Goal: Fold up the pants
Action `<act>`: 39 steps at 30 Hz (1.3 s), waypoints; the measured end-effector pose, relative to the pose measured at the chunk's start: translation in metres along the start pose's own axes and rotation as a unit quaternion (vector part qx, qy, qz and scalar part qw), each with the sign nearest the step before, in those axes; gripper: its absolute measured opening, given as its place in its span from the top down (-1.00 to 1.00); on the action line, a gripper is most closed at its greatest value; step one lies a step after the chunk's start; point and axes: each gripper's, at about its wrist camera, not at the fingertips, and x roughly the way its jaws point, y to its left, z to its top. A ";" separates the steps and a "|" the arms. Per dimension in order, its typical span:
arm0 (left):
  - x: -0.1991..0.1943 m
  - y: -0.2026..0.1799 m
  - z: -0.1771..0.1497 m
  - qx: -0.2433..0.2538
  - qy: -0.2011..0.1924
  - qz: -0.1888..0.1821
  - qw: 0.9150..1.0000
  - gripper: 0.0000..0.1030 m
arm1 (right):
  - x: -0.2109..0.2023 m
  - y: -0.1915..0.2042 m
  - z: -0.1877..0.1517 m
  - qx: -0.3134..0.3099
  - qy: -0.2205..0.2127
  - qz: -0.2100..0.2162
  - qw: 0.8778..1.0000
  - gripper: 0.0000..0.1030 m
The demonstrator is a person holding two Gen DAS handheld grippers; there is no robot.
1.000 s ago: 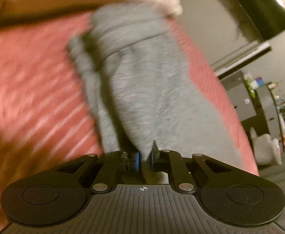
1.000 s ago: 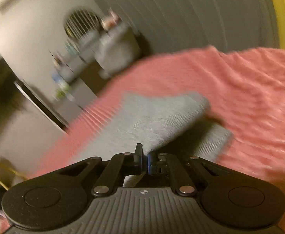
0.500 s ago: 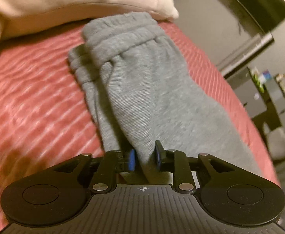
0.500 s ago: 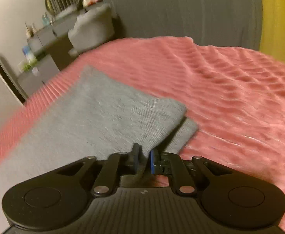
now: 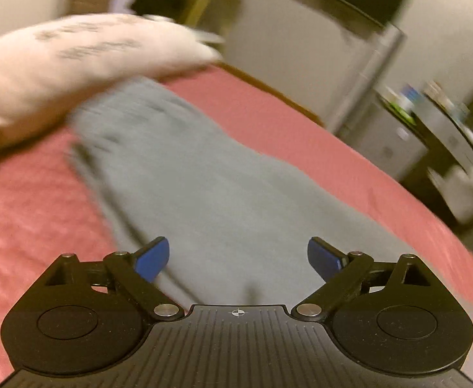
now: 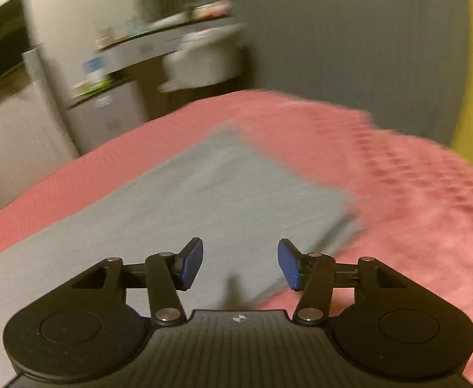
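Lying folded on the pink bed [image 5: 301, 135], the grey pants [image 5: 210, 194] risk snagging and unfolding, though the left gripper [image 5: 238, 257] and right gripper [image 6: 240, 263] have just been opening, released, holding nothing.

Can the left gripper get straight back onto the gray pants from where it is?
Probably yes: the left gripper is open, nothing between its fingers, and the gray pants lie uncovered just ahead.

A bedroom in a home: a bed with a pink textured bedspread [image 5: 301, 135] fills the lower frame, a cream pillow [image 5: 75, 61] lies upper left, and a cluttered dresser [image 6: 159, 42] stands against the wall, upper middle of the right view.
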 end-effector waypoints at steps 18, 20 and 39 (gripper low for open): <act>0.071 -0.077 -0.069 0.170 -0.029 0.050 0.984 -0.98 | 0.095 0.007 -0.015 0.108 0.152 0.316 0.930 0.06; 0.071 -0.076 -0.067 0.152 -0.039 0.053 0.986 -0.98 | 0.104 -0.053 -0.011 0.182 0.141 0.294 0.928 0.37; 0.062 -0.061 -0.057 0.086 -0.070 0.116 0.987 -0.98 | 0.033 -0.236 -0.039 0.410 -0.020 0.110 0.905 0.07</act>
